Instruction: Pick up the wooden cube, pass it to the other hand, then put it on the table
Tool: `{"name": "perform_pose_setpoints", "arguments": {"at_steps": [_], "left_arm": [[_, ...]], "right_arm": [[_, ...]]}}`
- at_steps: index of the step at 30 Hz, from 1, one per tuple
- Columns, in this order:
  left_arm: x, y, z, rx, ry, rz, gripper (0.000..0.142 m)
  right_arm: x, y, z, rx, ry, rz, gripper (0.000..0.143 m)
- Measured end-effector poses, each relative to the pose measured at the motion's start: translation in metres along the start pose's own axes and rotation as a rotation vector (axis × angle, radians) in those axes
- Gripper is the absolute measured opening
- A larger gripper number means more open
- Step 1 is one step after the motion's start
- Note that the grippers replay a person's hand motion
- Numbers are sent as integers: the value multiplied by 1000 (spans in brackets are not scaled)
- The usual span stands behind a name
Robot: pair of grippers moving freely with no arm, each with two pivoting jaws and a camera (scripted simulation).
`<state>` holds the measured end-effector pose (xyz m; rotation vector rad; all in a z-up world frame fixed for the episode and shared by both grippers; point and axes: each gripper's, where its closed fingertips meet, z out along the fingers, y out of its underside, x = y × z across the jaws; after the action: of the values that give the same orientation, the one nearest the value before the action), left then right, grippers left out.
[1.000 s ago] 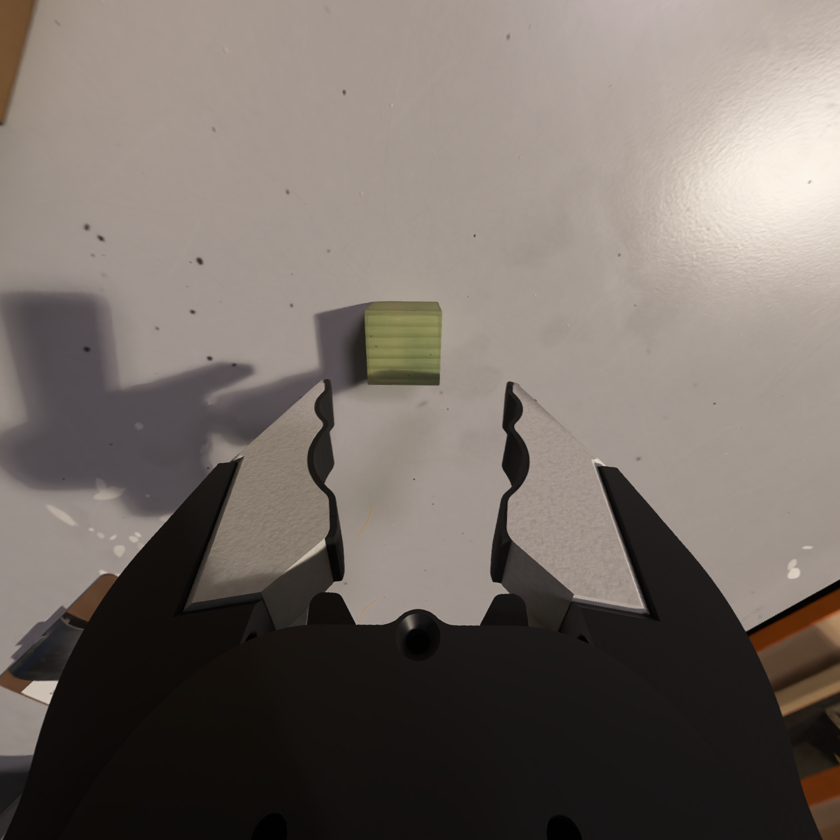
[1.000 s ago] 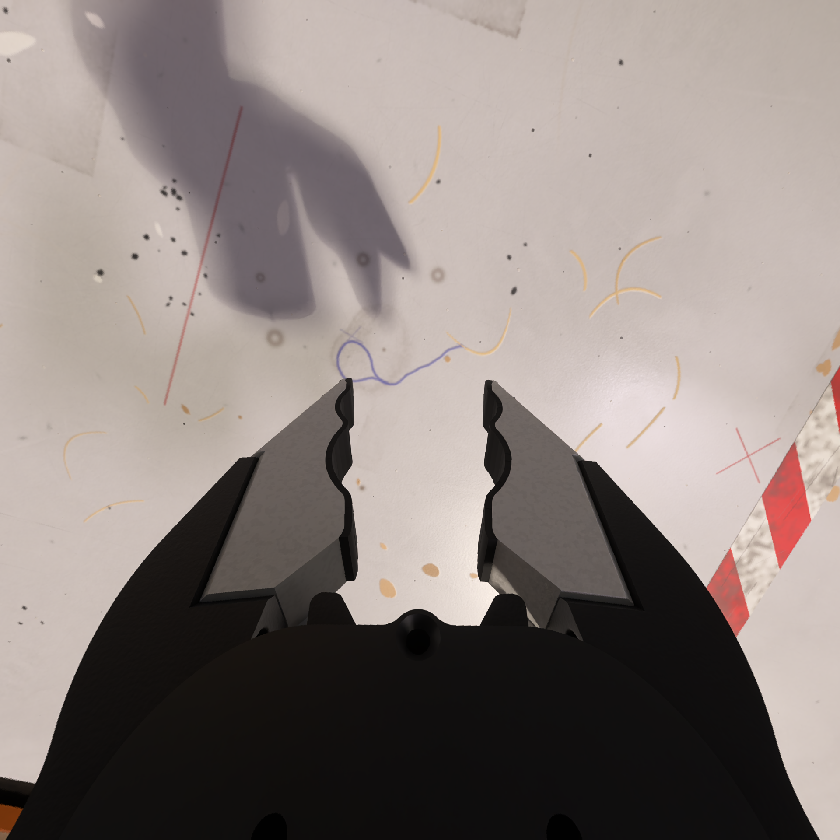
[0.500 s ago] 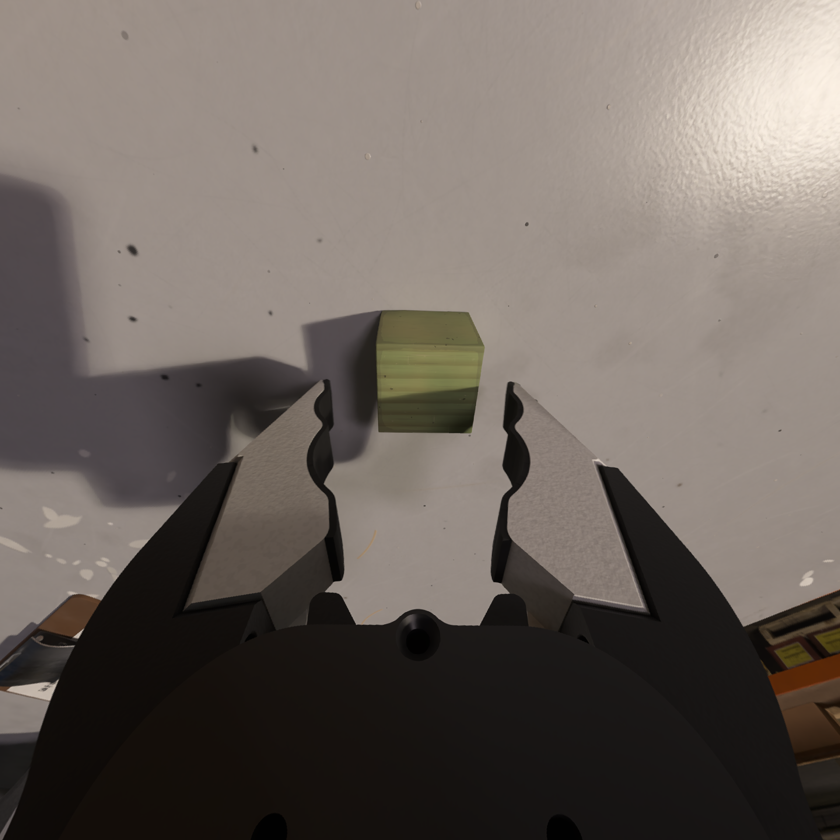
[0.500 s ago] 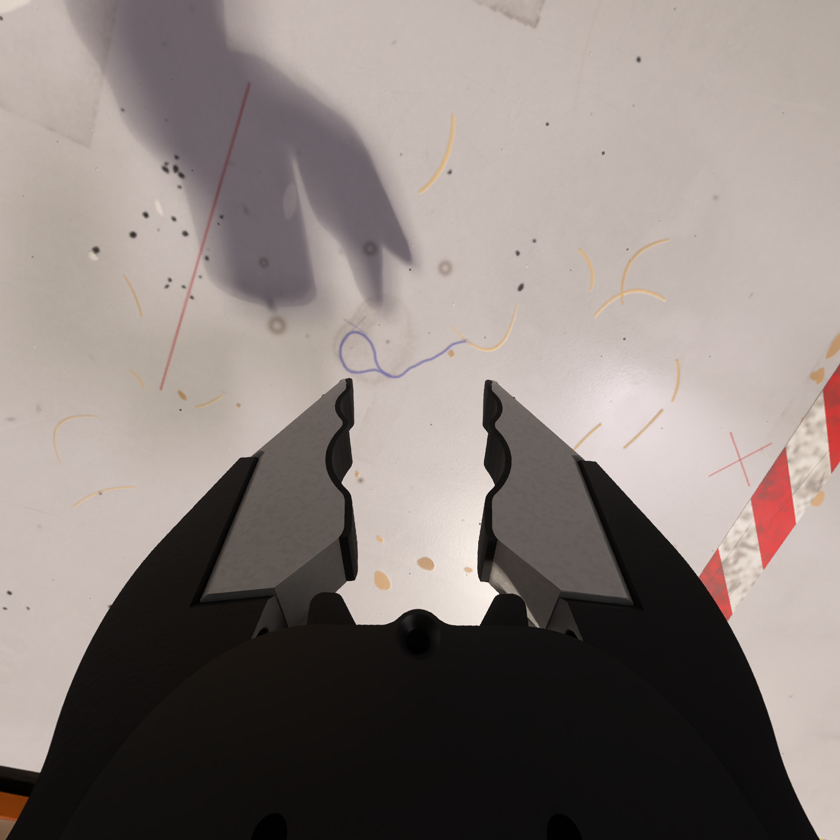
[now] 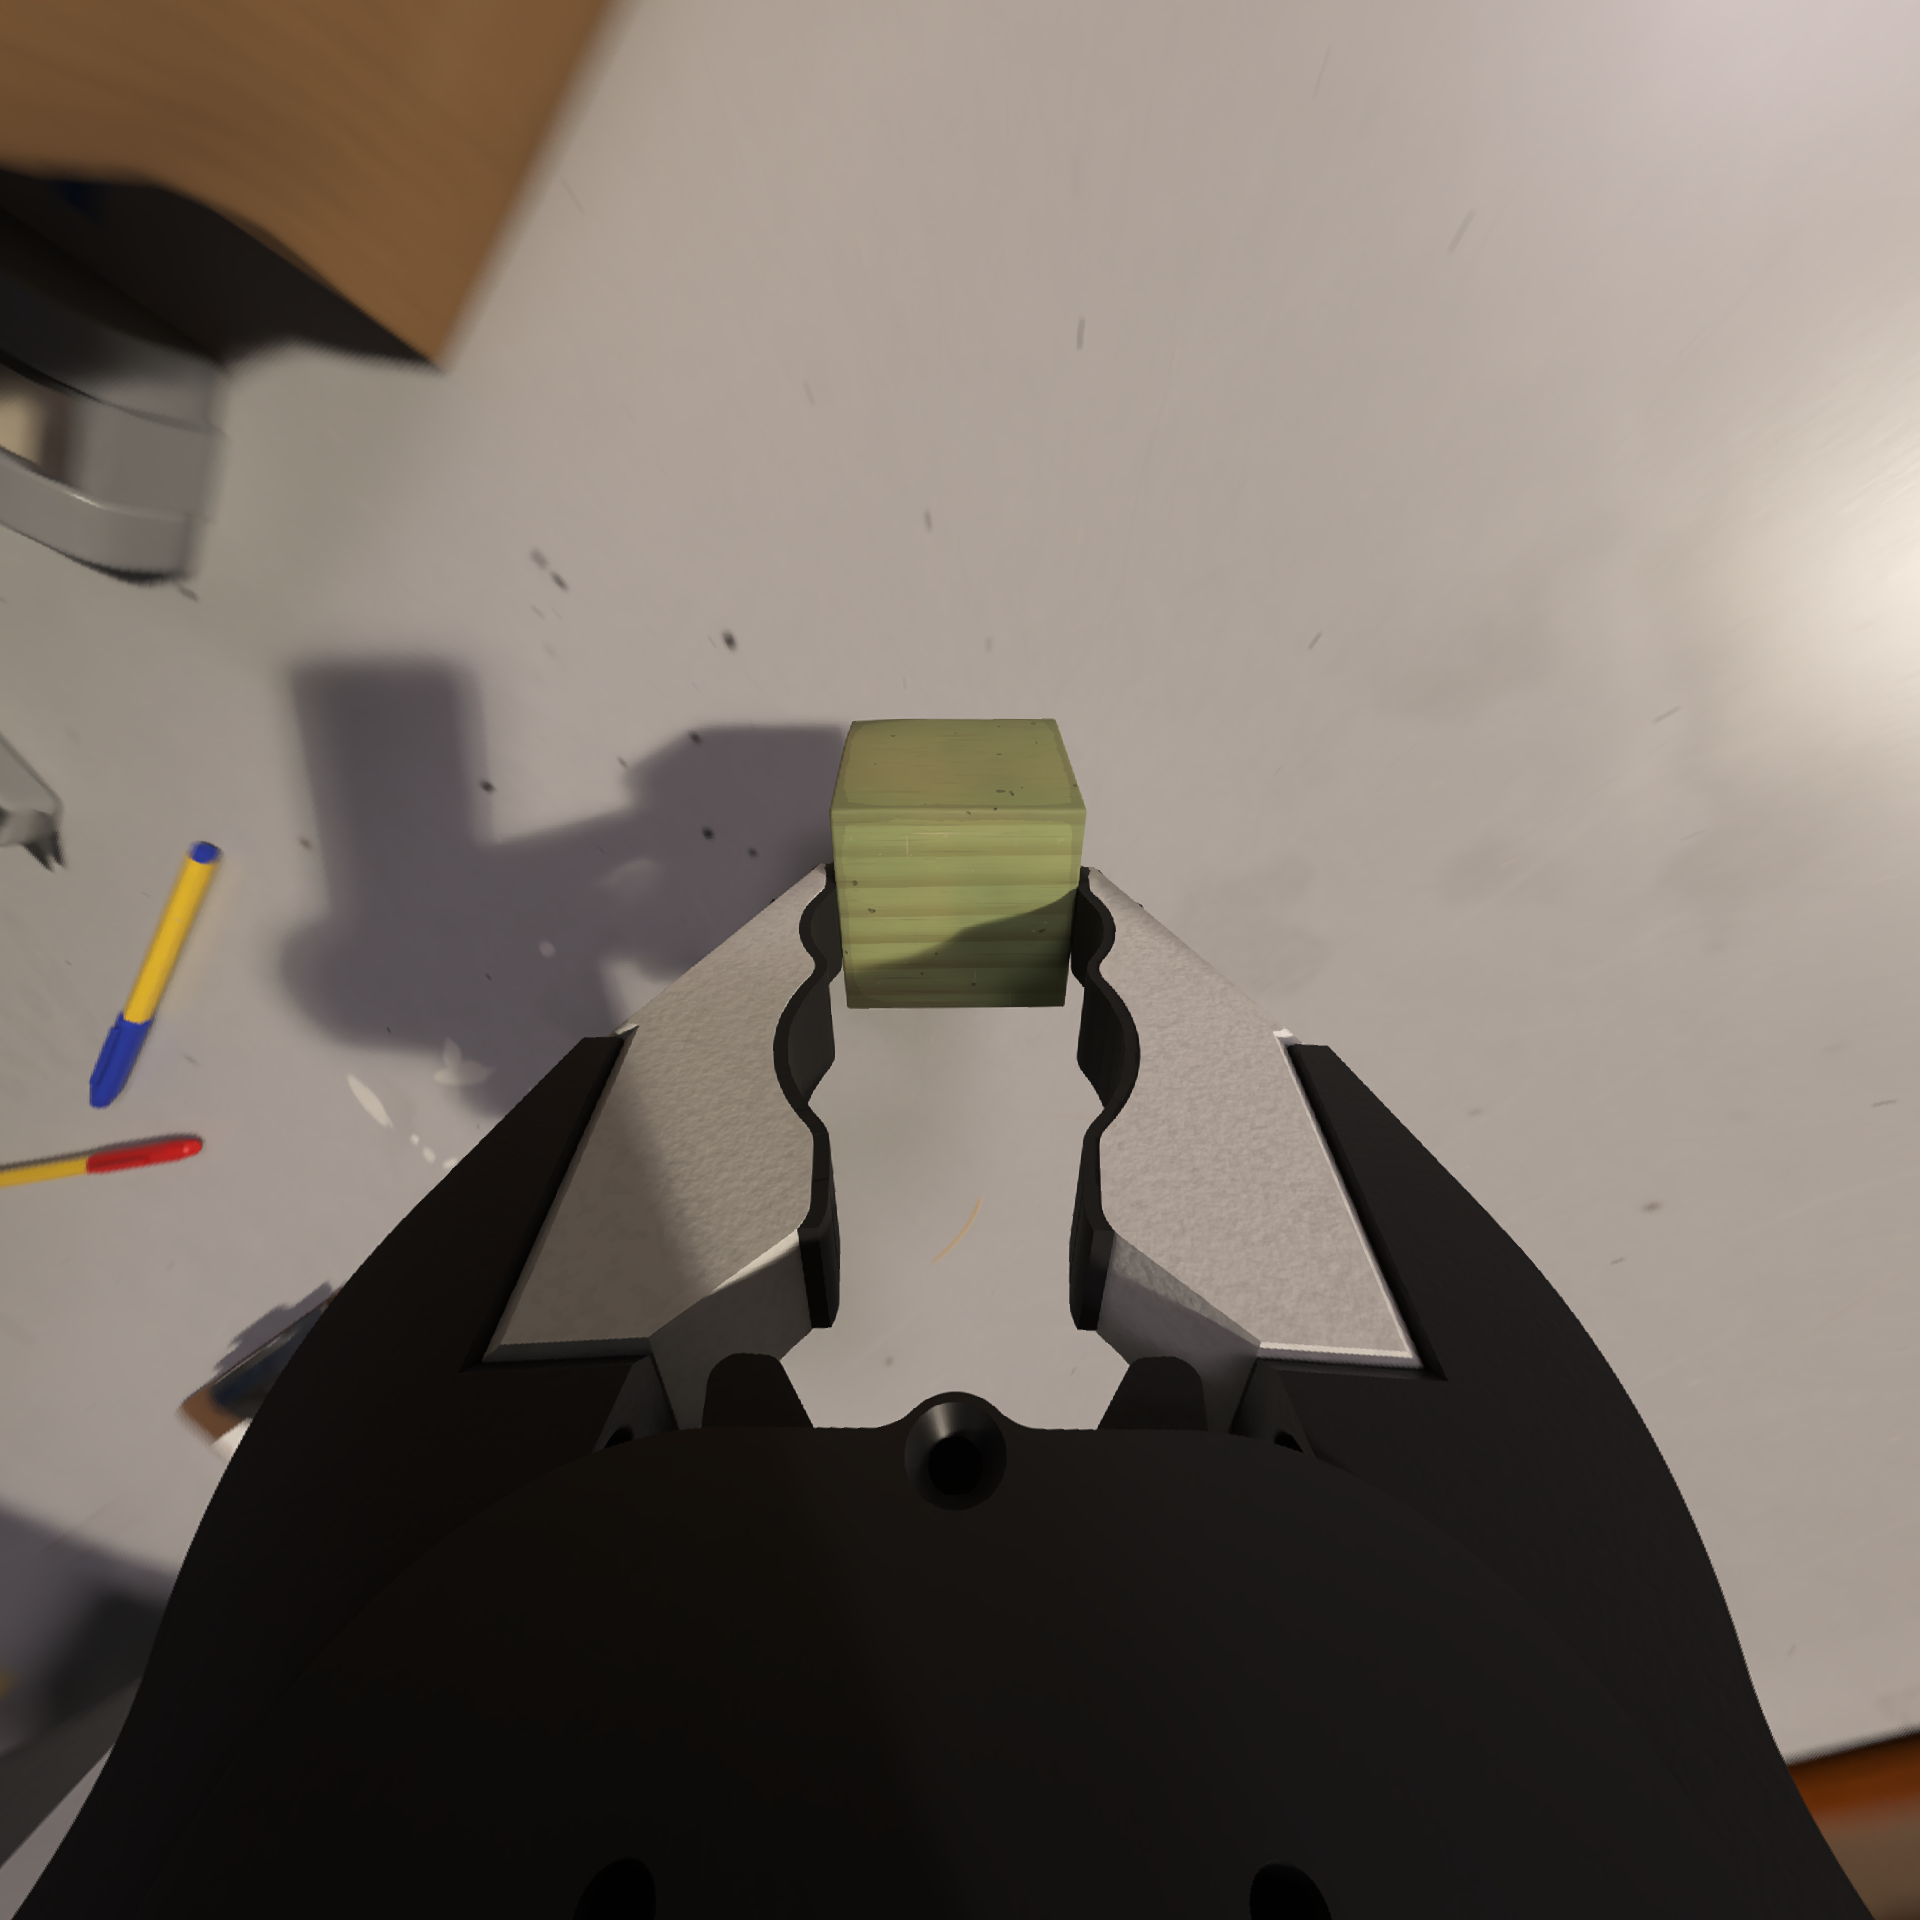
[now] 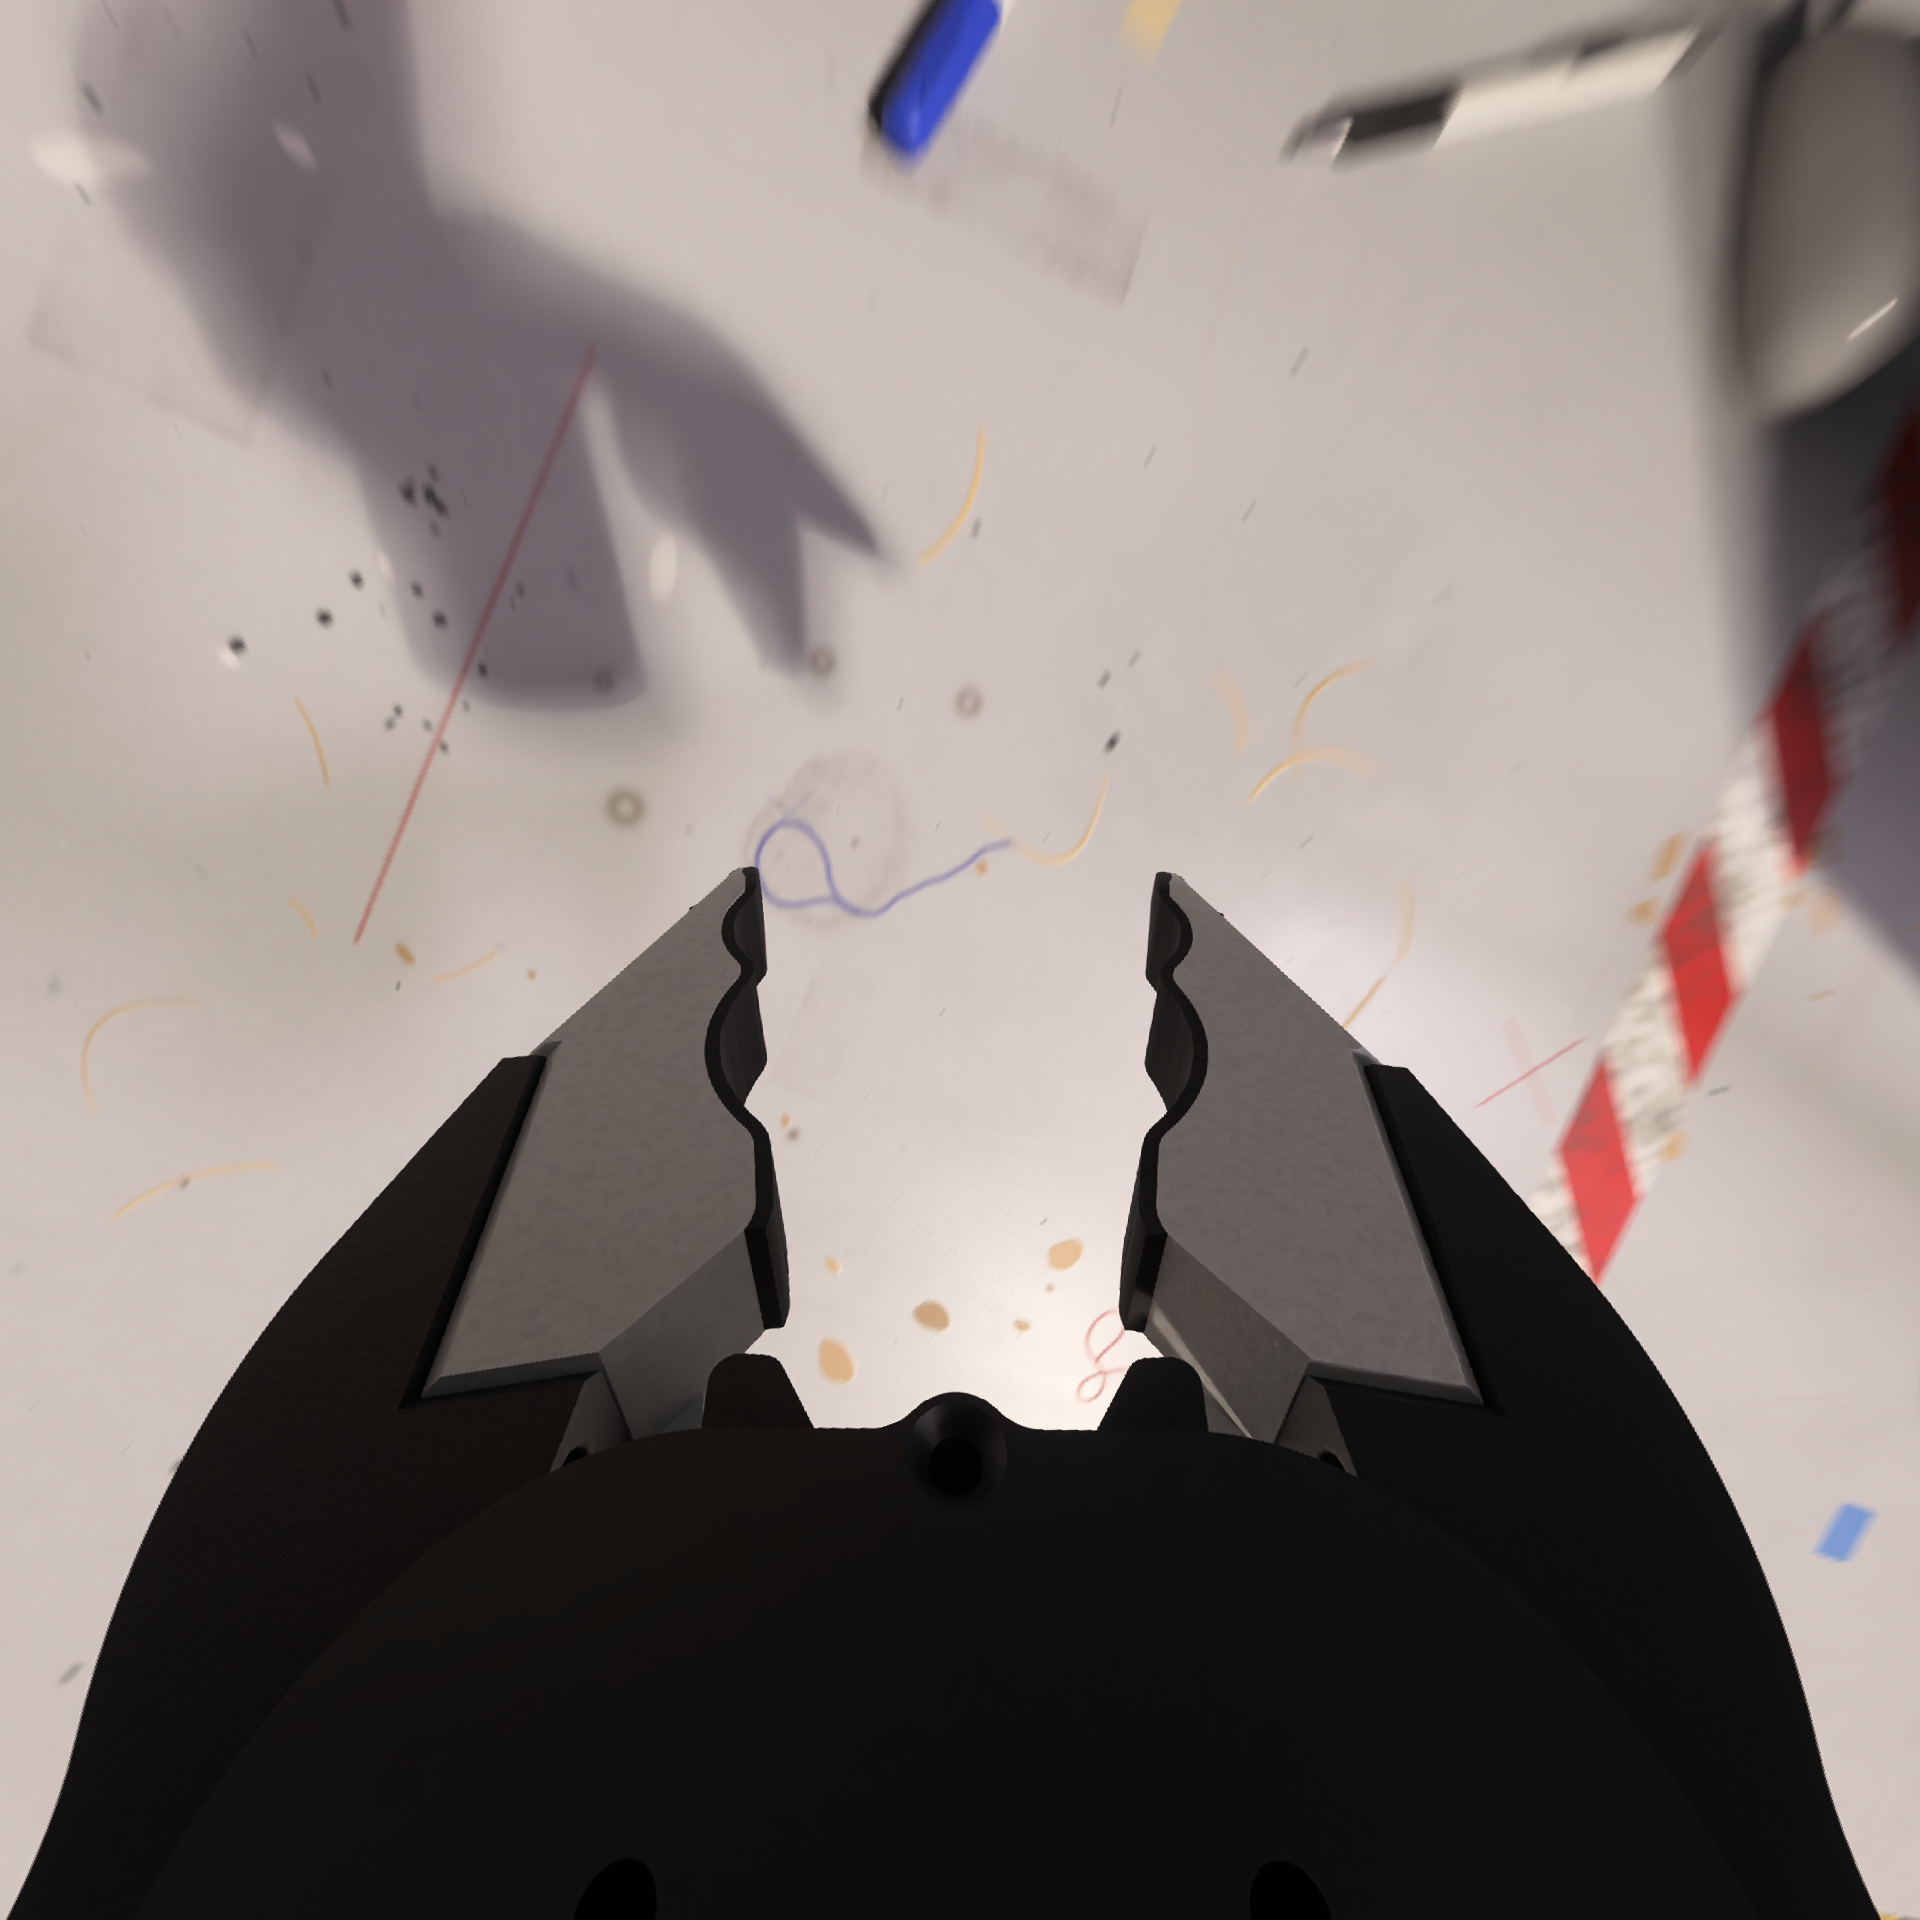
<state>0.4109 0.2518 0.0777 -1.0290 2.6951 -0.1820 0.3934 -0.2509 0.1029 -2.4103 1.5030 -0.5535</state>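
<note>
Much of the right wrist view is smeared: a blue-capped pen [image 6: 930, 78] at the top edge is cut off and blurred, a pale grey rounded object [image 6: 1829, 208] in the upper right corner cannot be identified, and the red and white striped tape [image 6: 1704, 966] along the right side loses its edges in the blur. In the left wrist view a dark object [image 5: 156, 281] and a grey curved piece [image 5: 114, 488] in the upper left corner are cut off by the frame and hard to name, a brown board [image 5: 343, 135] runs out of the top, a red-tipped pencil [image 5: 114, 1155] is cropped at the left edge, and a yellow and blue pen [image 5: 156, 971] lies whole nearby. The left gripper [image 5: 954, 894] has its jaws closed in against both sides of the wooden cube [image 5: 956, 868], which sits between the fingertips; whether the cube rests on the white table [image 5: 1455, 520] or is lifted off it cannot be told. Half a second ago those jaws stood wide with the cube in front of the tips and clear of them, so they have since narrowed onto it, and the view has swung to bring in the pens and the board. The right gripper [image 6: 956, 883] is wide open over the marked table [image 6: 208, 1039] with nothing between its fingers, its gap somewhat wider than before, and the scene behind it has shifted
</note>
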Motion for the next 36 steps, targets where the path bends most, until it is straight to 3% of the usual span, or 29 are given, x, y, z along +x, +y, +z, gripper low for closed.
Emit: {"name": "perform_pose_setpoints", "arguments": {"at_steps": [5, 8, 10, 13, 18, 25, 28, 34, 36], "left_arm": [[19, -52, -91, 525, 171, -109, 44], [55, -86, -143, 814, 398, -90, 44], [81, -103, -165, 933, 571, -85, 44], [124, -119, -180, 957, 836, -69, 44], [187, -129, -185, 871, 1170, 20, 44], [228, -130, -186, 797, 1297, 104, 44], [235, -129, -186, 789, 1314, 138, 44], [247, -122, -191, 786, 1323, 238, 44], [250, -120, -194, 788, 1341, 256, 44]], "right_arm": [[-28, -72, -69, 487, 129, -174, 74], [-89, -104, -121, 900, 99, -380, 90], [-136, -107, -145, 1098, 22, -537, 90], [-188, -101, -164, 1248, -15, -692, 90], [-231, -87, -185, 1397, -29, -825, 91], [-248, -83, -176, 1378, -61, -881, 92], [-253, -82, -173, 1364, -53, -904, 84], [-257, -76, -175, 1374, -126, -909, 46], [-257, -74, -180, 1375, -156, -905, 46]]}}
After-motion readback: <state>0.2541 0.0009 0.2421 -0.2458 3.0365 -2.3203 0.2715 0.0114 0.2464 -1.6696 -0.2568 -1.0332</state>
